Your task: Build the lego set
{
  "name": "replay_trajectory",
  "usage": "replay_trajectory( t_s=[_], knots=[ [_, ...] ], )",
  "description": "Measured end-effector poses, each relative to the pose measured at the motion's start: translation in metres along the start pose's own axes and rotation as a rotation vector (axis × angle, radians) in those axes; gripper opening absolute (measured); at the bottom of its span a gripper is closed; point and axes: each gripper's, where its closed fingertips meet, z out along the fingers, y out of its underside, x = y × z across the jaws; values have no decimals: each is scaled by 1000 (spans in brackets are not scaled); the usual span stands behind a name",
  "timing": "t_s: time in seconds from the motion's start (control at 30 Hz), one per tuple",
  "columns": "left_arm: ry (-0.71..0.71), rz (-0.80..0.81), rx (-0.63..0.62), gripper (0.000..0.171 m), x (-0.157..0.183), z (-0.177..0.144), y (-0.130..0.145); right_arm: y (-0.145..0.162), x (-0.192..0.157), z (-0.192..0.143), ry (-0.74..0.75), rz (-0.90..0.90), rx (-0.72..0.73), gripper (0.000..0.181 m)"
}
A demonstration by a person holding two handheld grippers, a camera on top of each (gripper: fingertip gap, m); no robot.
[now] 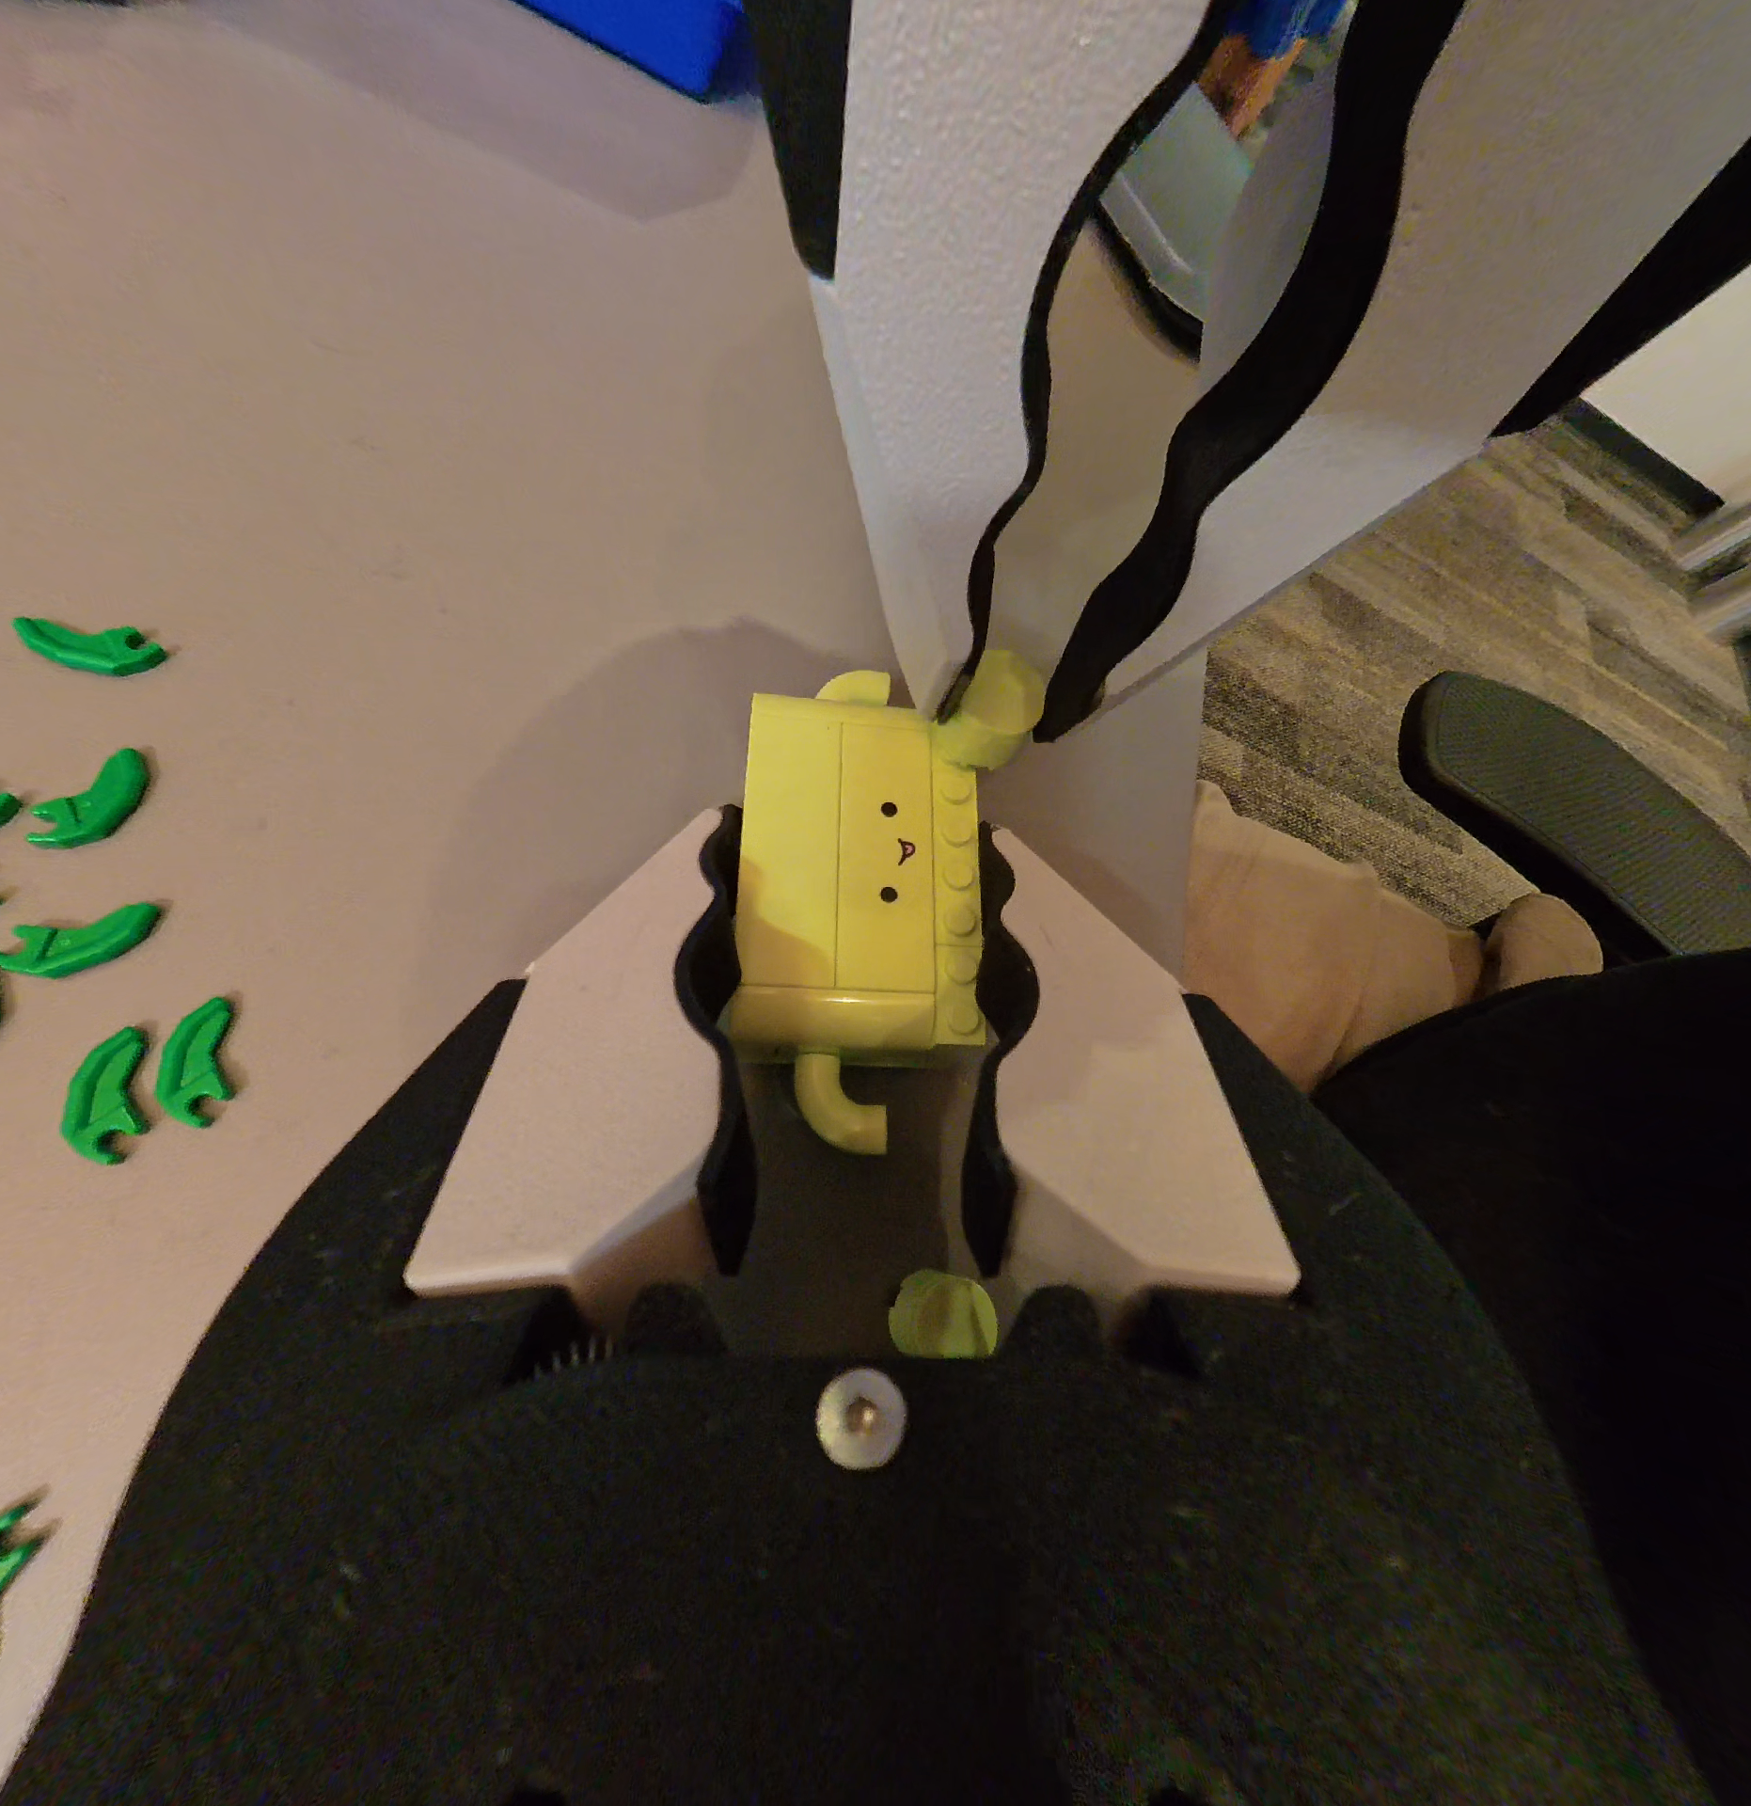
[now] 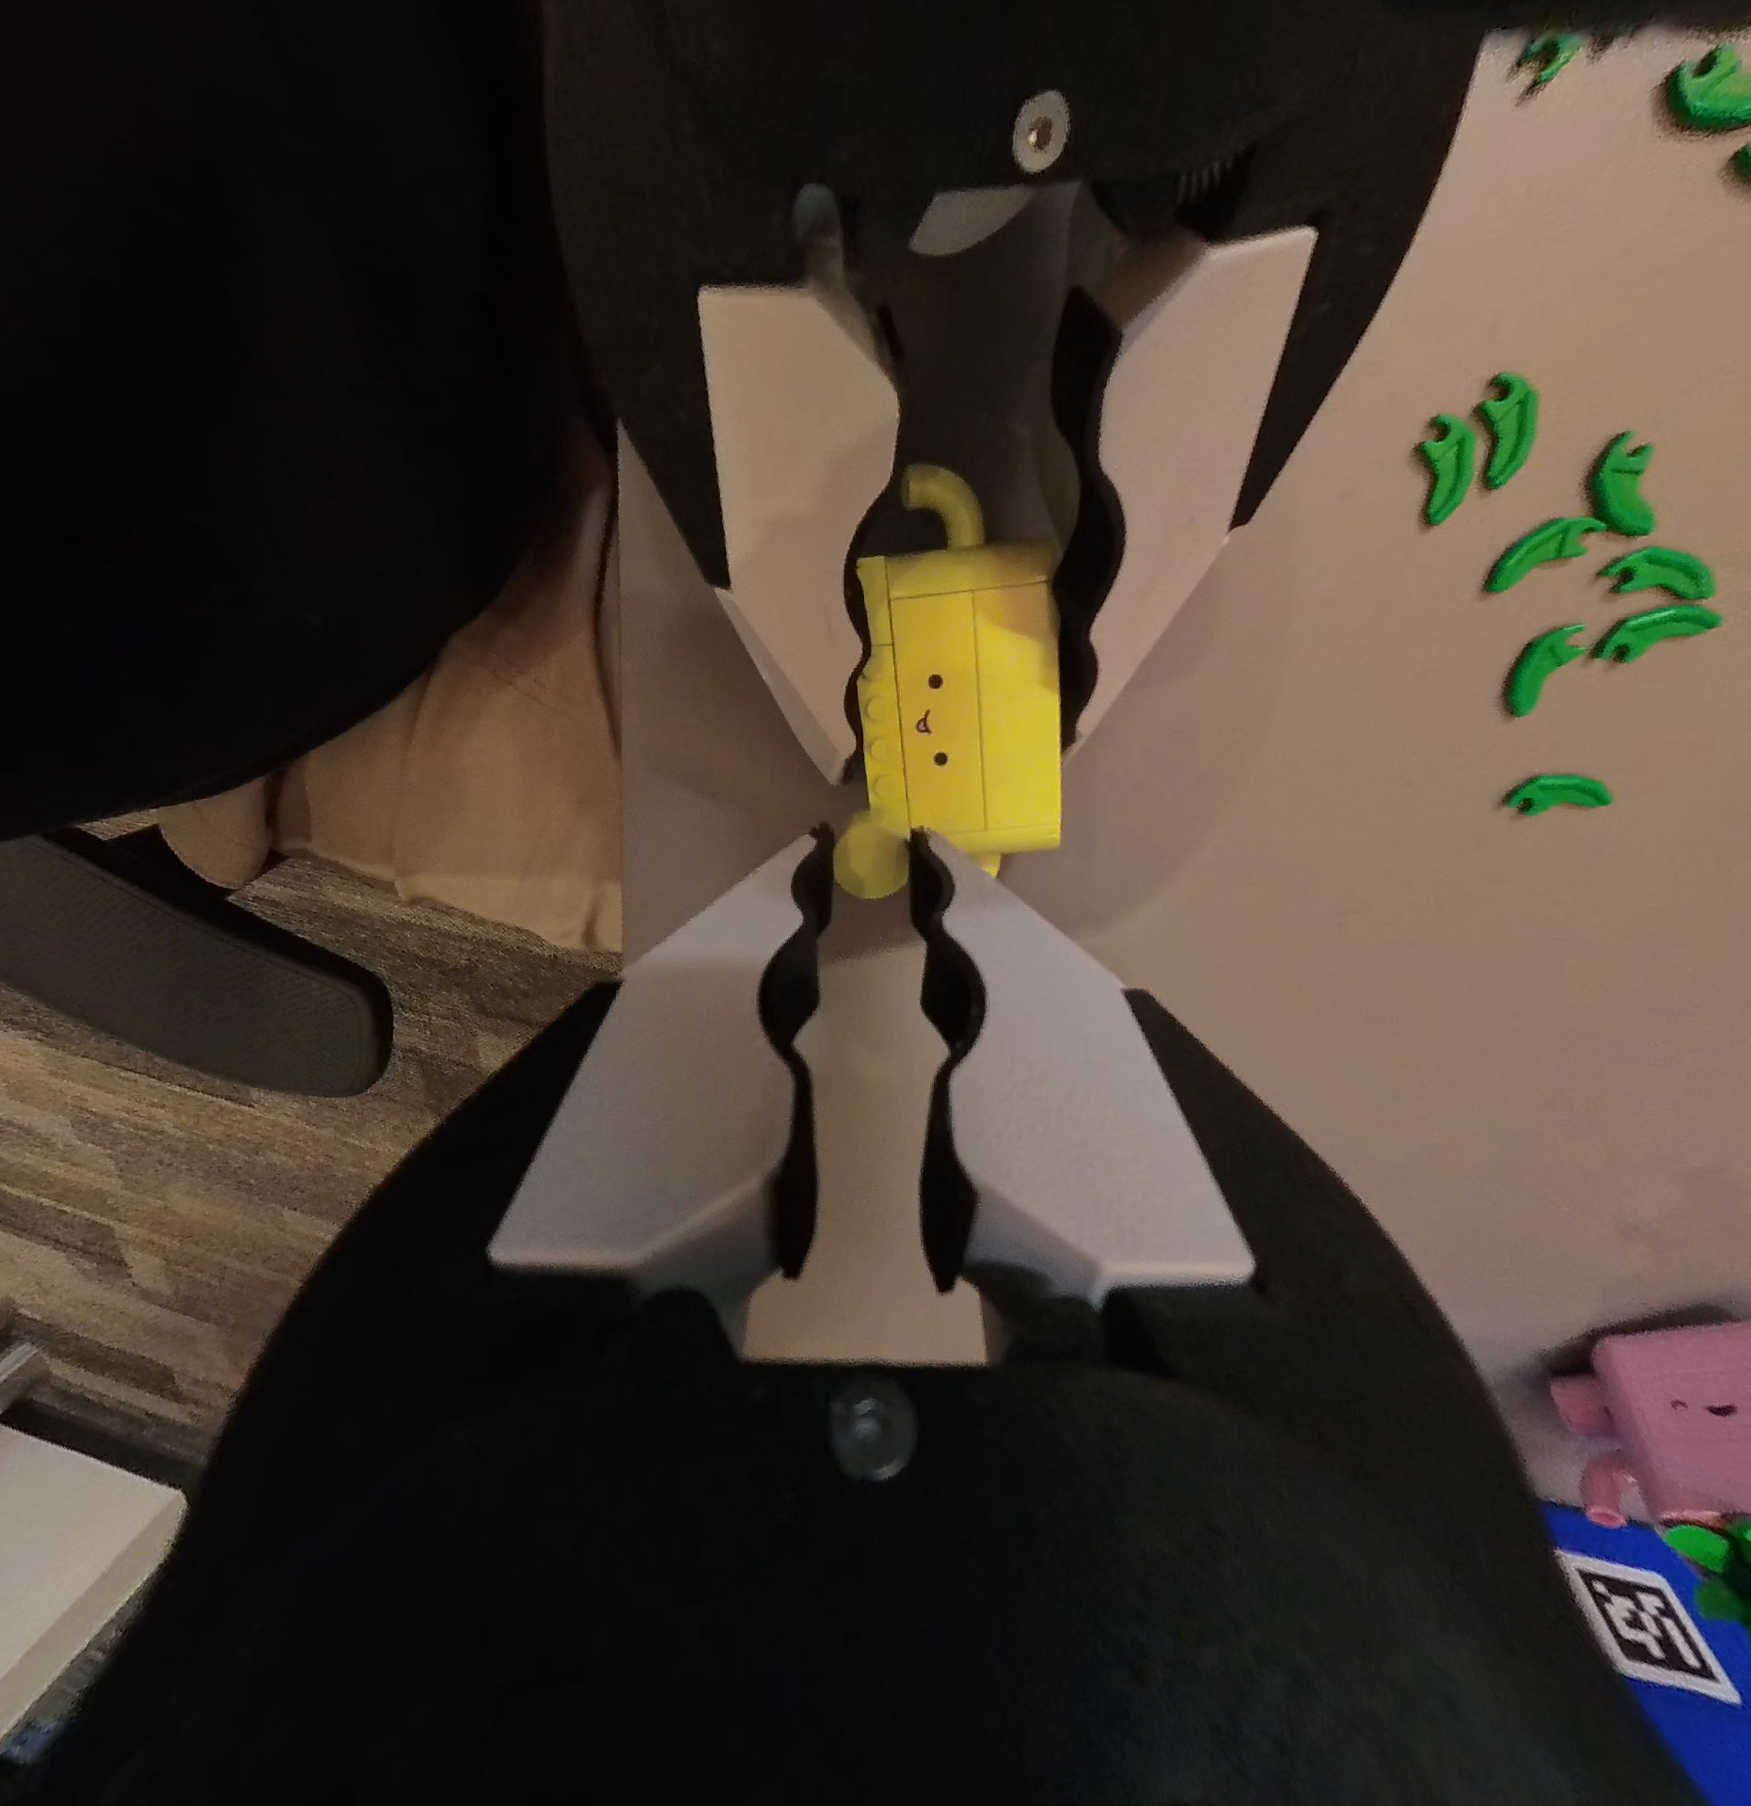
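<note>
A yellow brick figure [image 1: 852, 870] with a small printed face and a hooked arm is clamped between my left gripper's [image 1: 857, 840] wavy black pads, held above the table edge. It also shows in the right wrist view [image 2: 969, 704], with the left gripper [image 2: 955, 762] coming in from the top. My right gripper [image 2: 869, 845] is shut on a small round yellow piece [image 2: 867, 865] at the figure's studded corner. In the left wrist view the right gripper [image 1: 999, 718] comes down from above, pinching that piece [image 1: 994, 718] against the figure.
Several green leaf pieces [image 1: 95, 801] lie on the pale table [image 1: 364, 391], also in the right wrist view [image 2: 1614, 586]. A pink brick figure [image 2: 1653, 1417] stands by a blue baseplate [image 2: 1634, 1622]. A dark chair [image 1: 1555, 821] and carpet lie beyond the table edge. My left and right fingertips are right by each other. Both grippers' tips are roughly 30 centimetres from the blue baseplate [image 2: 1634, 1622].
</note>
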Motion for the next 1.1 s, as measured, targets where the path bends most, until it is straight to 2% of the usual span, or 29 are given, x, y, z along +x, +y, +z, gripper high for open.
replay_trajectory(
  t_s=[0.57, 1.1],
  knots=[
    [5, -2, 0, 46, 0, 0, 0, -1, 1, 0, -88, -61, -18, 14],
    [5, 0, -1, 46, 0, 1, 0, 0, 1, 0, -63, -56, -16, 14]
  ],
)
